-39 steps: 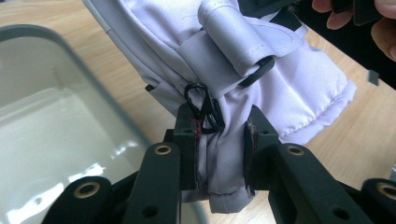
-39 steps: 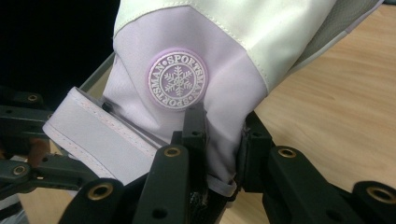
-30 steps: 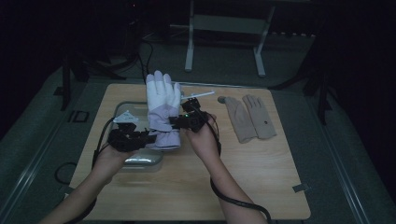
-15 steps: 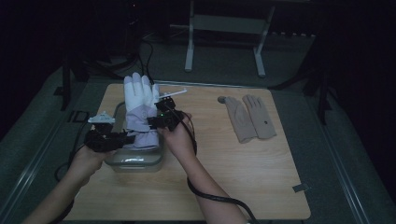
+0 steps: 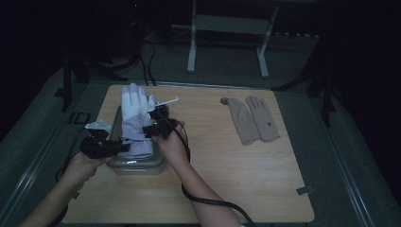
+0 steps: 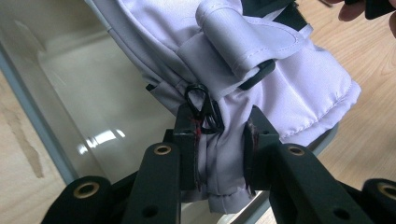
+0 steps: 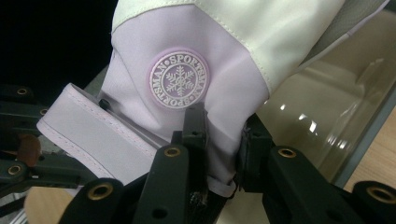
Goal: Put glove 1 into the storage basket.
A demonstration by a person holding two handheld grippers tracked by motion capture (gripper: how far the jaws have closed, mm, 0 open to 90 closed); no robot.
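Where grippers pinch: glove point(image 5: 136, 124) over container point(image 5: 142, 165)

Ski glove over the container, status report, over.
Left gripper and right gripper both clamp the ski glove cuff. Glove hangs over clear container. Tan gloves well aside.

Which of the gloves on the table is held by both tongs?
The white and lilac ski glove, over the clear container at the left. Left tongs and right tongs pinch its cuff; the beige gloves lie untouched at the right.
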